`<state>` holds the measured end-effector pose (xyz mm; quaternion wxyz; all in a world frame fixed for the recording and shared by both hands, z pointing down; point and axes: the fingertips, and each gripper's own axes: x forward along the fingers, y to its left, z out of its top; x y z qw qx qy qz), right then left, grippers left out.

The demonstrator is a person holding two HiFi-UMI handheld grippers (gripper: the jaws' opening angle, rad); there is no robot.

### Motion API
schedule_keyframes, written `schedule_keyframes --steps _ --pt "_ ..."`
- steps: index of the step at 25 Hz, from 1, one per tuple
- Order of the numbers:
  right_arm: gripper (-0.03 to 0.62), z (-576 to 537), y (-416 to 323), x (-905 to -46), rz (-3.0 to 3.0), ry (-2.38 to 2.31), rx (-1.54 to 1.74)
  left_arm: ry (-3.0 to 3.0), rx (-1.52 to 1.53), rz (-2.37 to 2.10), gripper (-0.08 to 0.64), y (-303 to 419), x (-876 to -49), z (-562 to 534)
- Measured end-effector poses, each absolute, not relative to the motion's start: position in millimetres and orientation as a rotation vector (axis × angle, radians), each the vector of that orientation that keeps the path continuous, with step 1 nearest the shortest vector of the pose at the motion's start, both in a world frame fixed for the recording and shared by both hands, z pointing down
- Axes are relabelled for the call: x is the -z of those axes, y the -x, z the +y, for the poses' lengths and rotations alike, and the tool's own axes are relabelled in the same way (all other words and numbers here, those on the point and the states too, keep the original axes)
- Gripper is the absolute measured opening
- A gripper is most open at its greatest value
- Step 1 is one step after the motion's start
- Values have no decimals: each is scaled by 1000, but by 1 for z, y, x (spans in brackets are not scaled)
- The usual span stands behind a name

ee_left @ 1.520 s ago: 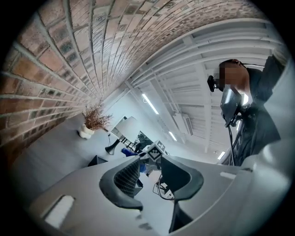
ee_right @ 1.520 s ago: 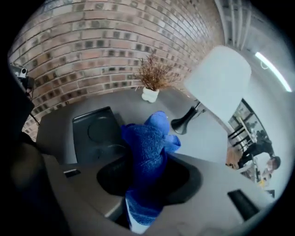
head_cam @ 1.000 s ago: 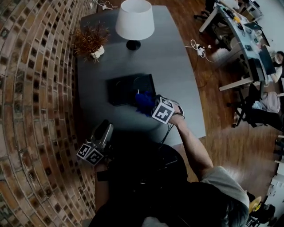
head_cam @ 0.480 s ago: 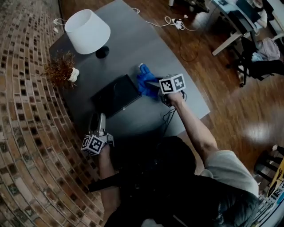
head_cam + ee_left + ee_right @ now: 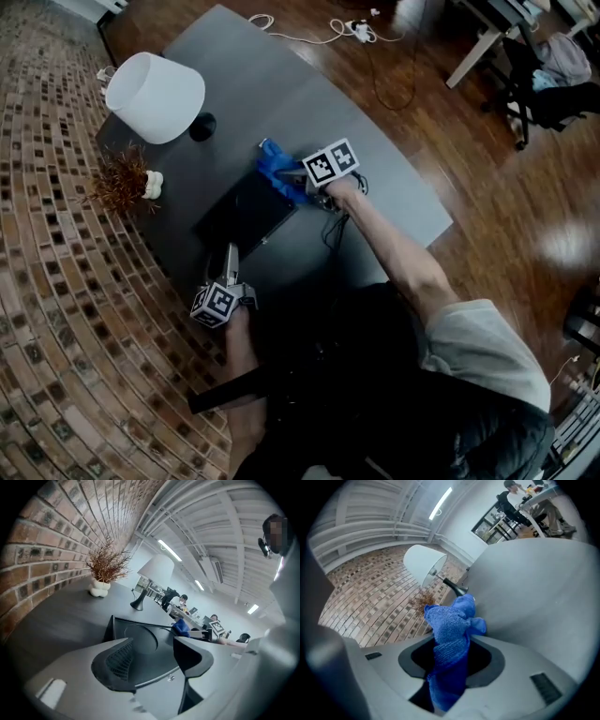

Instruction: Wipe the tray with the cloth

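Observation:
A black tray (image 5: 242, 216) lies on the grey table (image 5: 375, 178). My right gripper (image 5: 287, 176) is shut on a bunched blue cloth (image 5: 273, 167), held at the tray's far right corner. In the right gripper view the cloth (image 5: 451, 623) hangs from between the pads and sticks out past the right gripper (image 5: 450, 649). My left gripper (image 5: 231, 257) sits at the tray's near edge and points along it. Its jaws have just been opening; the left gripper (image 5: 152, 644) now stands open with the tray's rim (image 5: 140, 620) between the tips, untouched.
A white lamp (image 5: 155, 97) and a dried plant in a white pot (image 5: 122, 183) stand behind the tray by the brick wall (image 5: 56, 281). Cables (image 5: 309, 33) lie on the wooden floor beyond the table. Desks and seated people show far off in the left gripper view.
My right gripper has carried the blue cloth from the tray's near right edge to its far right corner. My left gripper has come down closer to the tray's near edge.

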<state>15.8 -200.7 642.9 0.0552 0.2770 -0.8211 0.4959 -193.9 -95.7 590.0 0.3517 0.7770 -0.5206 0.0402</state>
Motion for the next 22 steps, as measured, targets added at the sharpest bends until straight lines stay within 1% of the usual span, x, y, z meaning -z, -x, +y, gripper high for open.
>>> schedule_keyframes --steps 2,5,7,9,12,14,16,19,22 --pt "161 -169 -17 -644 -2469 -770 -1453 -2019 -140 -1370 257 195 -591 -97" --pt "154 -107 -26 -654 -2376 -601 -1314 -2019 -149 -1401 224 201 -591 -98" --pt "153 -88 -39 -661 -2313 -542 -1191 -2021 -143 -1410 205 201 -592 -99" --pt "155 -114 -50 -656 -2309 -634 -1087 -2021 -138 -1415 204 202 -593 -100" --pt "156 -196 -46 -631 -2402 -874 -1017 -2017 -137 -1422 204 204 -595 -99" --pt "156 -235 -30 -623 -2453 -941 -1026 -2015 -140 -1425 204 203 -595 -97" --pt "156 -246 -11 -634 -2434 -904 -1038 -2014 -142 -1431 204 201 -595 -95" --pt "156 -222 -8 -666 -2349 -835 -1105 -2021 -139 -1434 204 197 -595 -93" --pt "152 -174 -21 -666 -2352 -754 -1280 -2011 -116 -1457 204 196 -592 -93"
